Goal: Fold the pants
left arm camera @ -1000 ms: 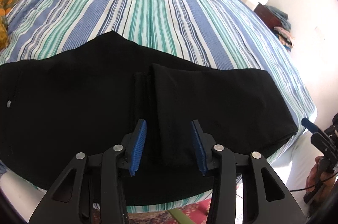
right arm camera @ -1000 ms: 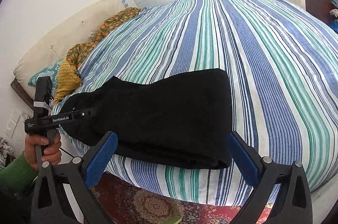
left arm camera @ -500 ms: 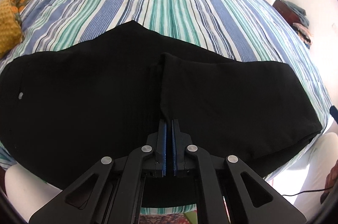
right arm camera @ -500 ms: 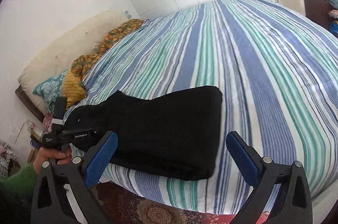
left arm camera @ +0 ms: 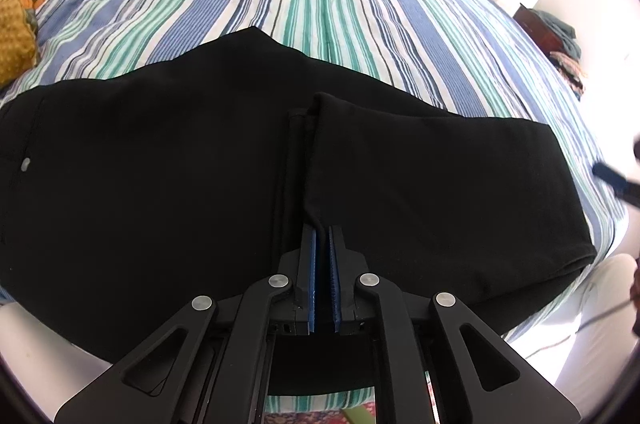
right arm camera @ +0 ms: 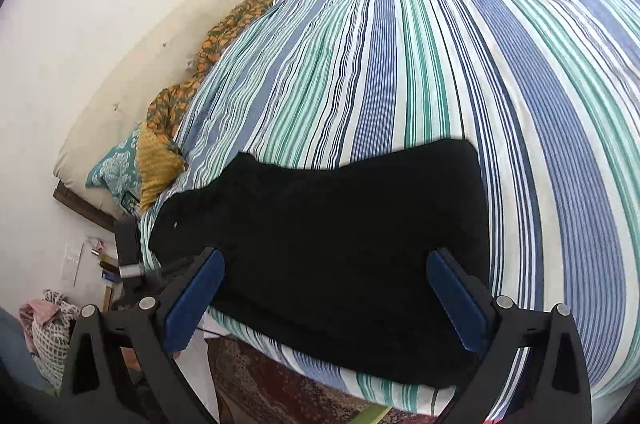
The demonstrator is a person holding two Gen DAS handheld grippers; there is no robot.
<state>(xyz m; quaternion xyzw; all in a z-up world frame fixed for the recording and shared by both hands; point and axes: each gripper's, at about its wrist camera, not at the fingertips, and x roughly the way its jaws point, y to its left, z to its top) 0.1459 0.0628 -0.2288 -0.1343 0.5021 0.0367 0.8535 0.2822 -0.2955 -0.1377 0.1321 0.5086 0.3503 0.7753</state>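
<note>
Bed (right arm camera: pixel 500 72): striped blue, green and white cover; it serves as the folding surface and fills most of both views.
Pants (left arm camera: pixel 200 184): black, already doubled over, lying flat along the near edge of the bed. A folded leg edge (left arm camera: pixel 320 160) runs down the middle of the left wrist view, toward the left tool. In the right wrist view the pants (right arm camera: pixel 340 236) reach from a spot near the pillows to the right-hand jaw.
Pillows (right arm camera: pixel 156 168): patterned yellow and teal, stacked at the head end, apart from the pants and out of the working area.
Right gripper (right arm camera: pixel 324 296): jaws spread wide, nothing between the pads; it hangs over the near right part of the pants, probably lining up for the free end so both ends can be lifted together.
Left gripper (left arm camera: pixel 322 264): pads drawn nearly together at the bottom of the folded leg edge; the black cloth runs into the narrow slot, so it appears pinched there, judged as the anchor for the next fold.
Button (left arm camera: pixel 25 164): small pale dot at the far left of the pants, likely marking the waist end.
</note>
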